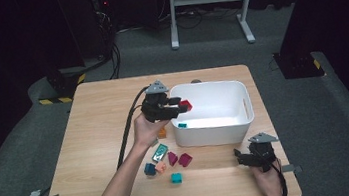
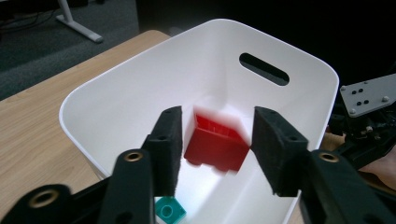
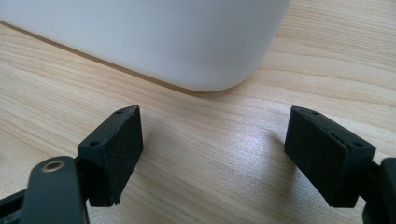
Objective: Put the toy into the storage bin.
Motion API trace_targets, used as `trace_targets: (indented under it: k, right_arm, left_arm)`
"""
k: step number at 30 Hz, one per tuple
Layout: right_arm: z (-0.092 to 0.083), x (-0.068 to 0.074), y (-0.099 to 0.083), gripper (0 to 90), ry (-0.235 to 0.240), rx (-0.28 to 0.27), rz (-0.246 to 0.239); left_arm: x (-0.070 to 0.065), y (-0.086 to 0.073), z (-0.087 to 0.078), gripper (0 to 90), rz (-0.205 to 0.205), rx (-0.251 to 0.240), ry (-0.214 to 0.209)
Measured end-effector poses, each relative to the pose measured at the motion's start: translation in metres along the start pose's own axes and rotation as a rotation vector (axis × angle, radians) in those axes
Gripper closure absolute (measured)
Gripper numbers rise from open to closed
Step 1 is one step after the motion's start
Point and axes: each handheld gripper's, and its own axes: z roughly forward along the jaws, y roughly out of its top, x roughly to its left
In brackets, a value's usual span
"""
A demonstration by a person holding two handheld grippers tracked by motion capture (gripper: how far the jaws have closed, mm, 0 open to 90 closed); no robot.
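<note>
Red block (image 2: 215, 147) loose, blurred between left gripper (image 2: 215, 149) jaws' parted pads over white bin (image 2: 112, 93); right gripper (image 3: 212, 156) jaws wide, empty.

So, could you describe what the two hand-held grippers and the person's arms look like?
Both the left gripper and the right gripper are black, each topped by a grey three-cornered plate. Their jaws end in black, foam-like rectangular pads on arms with brass-coloured rivets. A black cable trails from the left one. The forearms are bare, without sleeves.

Words: we can read none anywhere.
Numbers: we see none.
White bin (image 1: 243, 100): its walls are plain, with no label.
Blocks (image 1: 176, 178): no letters on them that we can make out.
Table (image 1: 100, 122): plain wood, no sign.
</note>
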Motion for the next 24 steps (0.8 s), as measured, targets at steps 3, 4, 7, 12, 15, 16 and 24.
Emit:
trace_targets:
  k: [3,4,7,12,15,16,24]
  right_arm:
    - [0.0,0.0,0.0,19.2,0.0,0.0,0.0]
    - [0.0,0.0,0.0,19.1,0.0,0.0,0.0]
    - [0.0,0.0,0.0,19.1,0.0,0.0,0.0]
    - [0.0,0.0,0.0,19.1,0.0,0.0,0.0]
    - [0.0,0.0,0.0,19.1,0.0,0.0,0.0]
    - [0.0,0.0,0.0,19.1,0.0,0.0,0.0]
    - [0.0,0.0,0.0,19.1,0.0,0.0,0.0]
  left_arm:
    - [0.0,0.0,-0.002,45.9,-0.001,-0.008,-0.001]
    - [0.0,0.0,-0.003,44.5,0.002,-0.01,0.0]
    - [0.0,0.0,-0.008,42.2,0.003,-0.023,0.008]
    - [0.0,-0.005,-0.016,38.5,0.007,-0.032,0.058]
    - [0.003,-0.01,-0.02,38.4,0.005,-0.021,0.08]
    - [0.004,-0.012,-0.022,38.4,0.004,-0.02,0.085]
    - [0.012,-0.034,-0.043,37.3,-0.024,-0.028,0.13]
